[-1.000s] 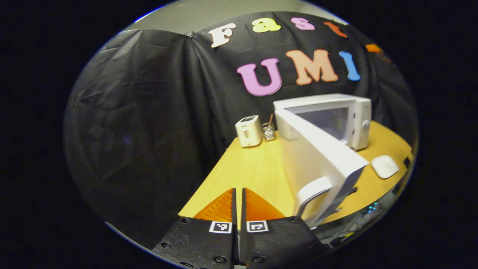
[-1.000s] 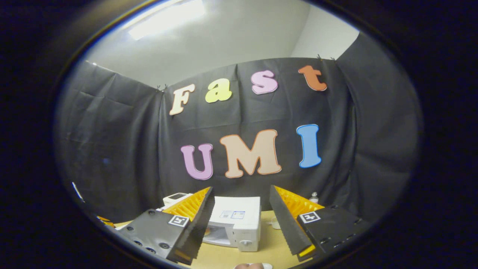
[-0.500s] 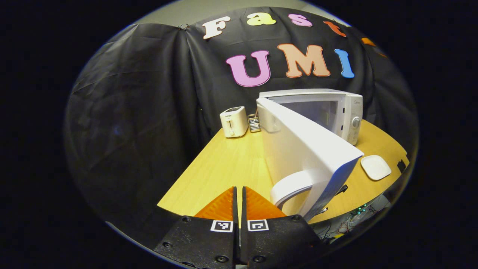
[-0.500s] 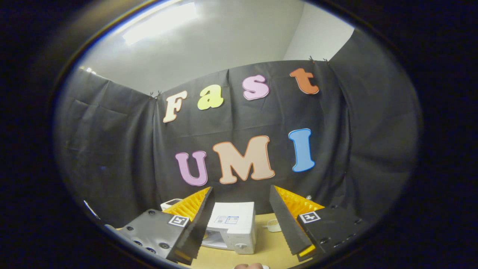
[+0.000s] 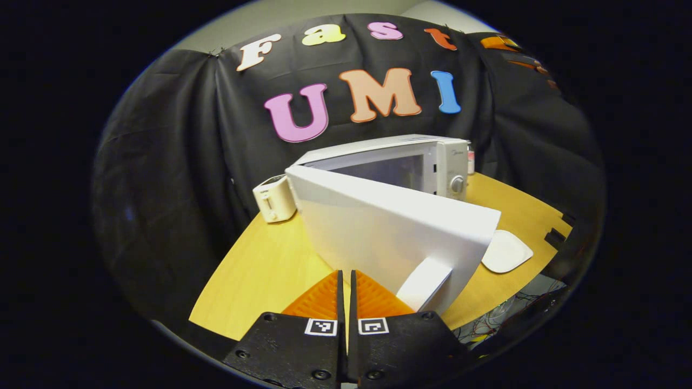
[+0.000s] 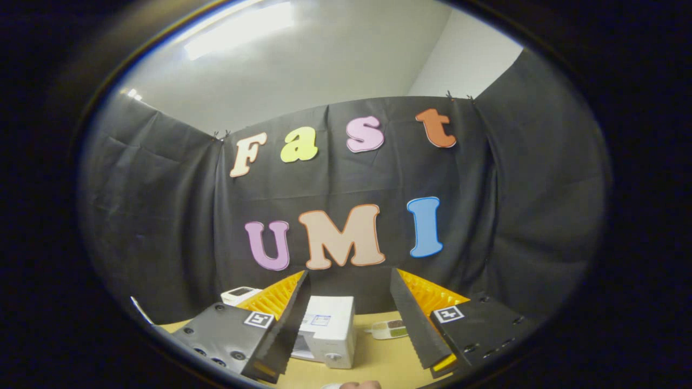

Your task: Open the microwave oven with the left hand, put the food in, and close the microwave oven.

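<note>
Microwave oven [image 5: 432,162] at table [image 5: 259,270] rear; door [image 5: 394,227] swung open, handle [image 5: 424,283] just beside left tool [image 5: 346,283]. Left tool pressed closed, empty. Right tool [image 6: 348,302] spread wide, empty. We judge white dish [image 5: 505,251] likely holds food; contents unclear. Keep door fully open; approach dish level.

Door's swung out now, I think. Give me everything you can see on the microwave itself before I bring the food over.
The microwave is a white, boxy, plastic-looking oven standing upright on the wooden table, near the black cloth. Its door, hinged on the toaster side, stands wide open toward the camera, with a pale curved handle at its free edge. The cavity looks pale; its floor is hidden. A round knob sits on the control panel. The shut left gripper is close to the handle, not gripping it.
</note>
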Demonstrator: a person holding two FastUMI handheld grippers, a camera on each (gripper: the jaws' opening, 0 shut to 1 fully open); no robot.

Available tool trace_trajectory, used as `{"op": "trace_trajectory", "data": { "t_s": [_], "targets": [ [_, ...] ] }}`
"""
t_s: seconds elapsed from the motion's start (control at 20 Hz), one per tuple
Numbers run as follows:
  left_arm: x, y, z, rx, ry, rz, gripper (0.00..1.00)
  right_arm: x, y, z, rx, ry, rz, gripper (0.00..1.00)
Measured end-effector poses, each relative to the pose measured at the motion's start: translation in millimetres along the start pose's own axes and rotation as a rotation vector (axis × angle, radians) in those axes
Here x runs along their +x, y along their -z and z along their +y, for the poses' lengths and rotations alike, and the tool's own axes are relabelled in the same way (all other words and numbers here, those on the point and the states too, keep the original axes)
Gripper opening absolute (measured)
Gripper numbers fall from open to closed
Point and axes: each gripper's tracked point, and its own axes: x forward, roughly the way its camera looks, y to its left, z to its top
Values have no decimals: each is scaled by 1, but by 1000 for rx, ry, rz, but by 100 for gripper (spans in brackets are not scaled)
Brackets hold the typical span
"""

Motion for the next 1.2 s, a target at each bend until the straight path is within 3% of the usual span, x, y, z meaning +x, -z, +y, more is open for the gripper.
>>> {"op": "trace_trajectory", "data": {
  "t_s": [0.25, 0.55, 0.95, 1.2],
  "targets": [
    [36, -26, -48, 39, 89, -23, 0, -4, 3, -10, -79, -1, 16, 81],
    [79, -46, -93, 29, 144, -16, 0, 2, 1, -39, -68, 10, 32, 81],
    [139, -81, -122, -10, 134, -22, 0, 10, -10, -93, -46, 52, 26, 80],
    [172, -82, -127, -74, 93, 11, 0, 11, -12, -110, -89, 26, 4, 80]
  ]
}}
